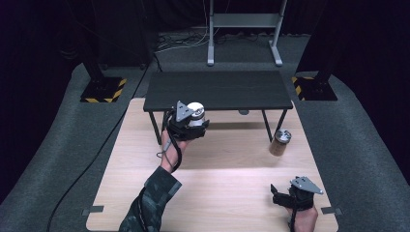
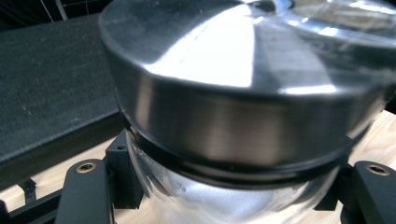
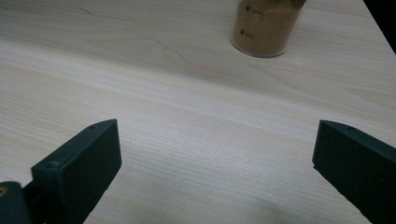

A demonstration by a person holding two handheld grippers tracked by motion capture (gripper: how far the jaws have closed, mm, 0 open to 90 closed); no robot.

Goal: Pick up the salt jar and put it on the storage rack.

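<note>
The left gripper (image 1: 196, 126) clamps a clear jar (image 1: 196, 115) with a steel lid, held just before the black shelf (image 1: 217, 90); the right gripper (image 1: 283, 195) rests wide open on the wooden table (image 1: 227, 164), near a brown spice jar (image 1: 280, 142)

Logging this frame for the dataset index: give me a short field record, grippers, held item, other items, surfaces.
left gripper: shut on the glass jar, held up near the front edge of the black shelf
glass jar: clear body, wide steel lid, contents cannot be told
right gripper: open, nothing between its jaws, low at the near right of the wooden table
spice jar: brown powder inside, metal lid, upright on the table beside the shelf's right leg
black shelf: small raised stand on the table
wooden table: light wood
</note>
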